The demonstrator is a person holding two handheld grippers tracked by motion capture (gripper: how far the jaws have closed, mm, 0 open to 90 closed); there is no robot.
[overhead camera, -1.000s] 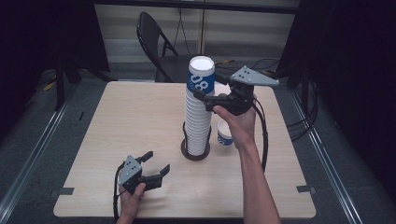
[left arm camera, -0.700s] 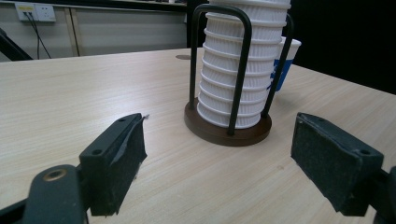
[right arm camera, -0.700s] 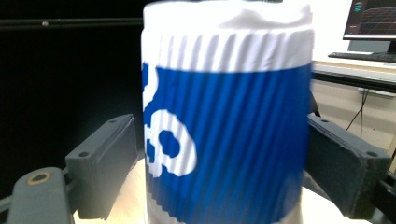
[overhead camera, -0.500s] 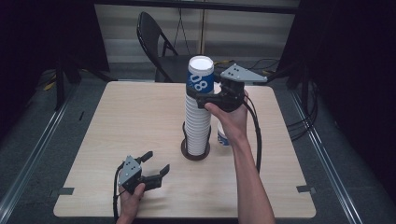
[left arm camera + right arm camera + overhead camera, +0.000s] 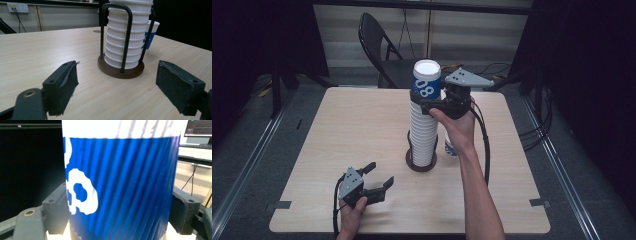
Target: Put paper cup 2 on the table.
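Note:
A tall stack of white ribbed paper cups stands upside down in a black wire holder on a round dark base, mid-table. The top cup is blue with white digits. My right gripper comes in level from the right at that cup. Its jaws have just been closing, and both pads now press the blue cup's sides. My left gripper rests open on the table near the front left, pointing at the holder, with nothing between its jaws.
A second blue and white cup stands on the table just right of the holder, under my right forearm. A black folding chair stands behind the table's far edge. The pale wooden tabletop lies bare on the left.
The right gripper has shifted a little left onto the top cup and its jaws have closed against it. The left gripper has not moved.

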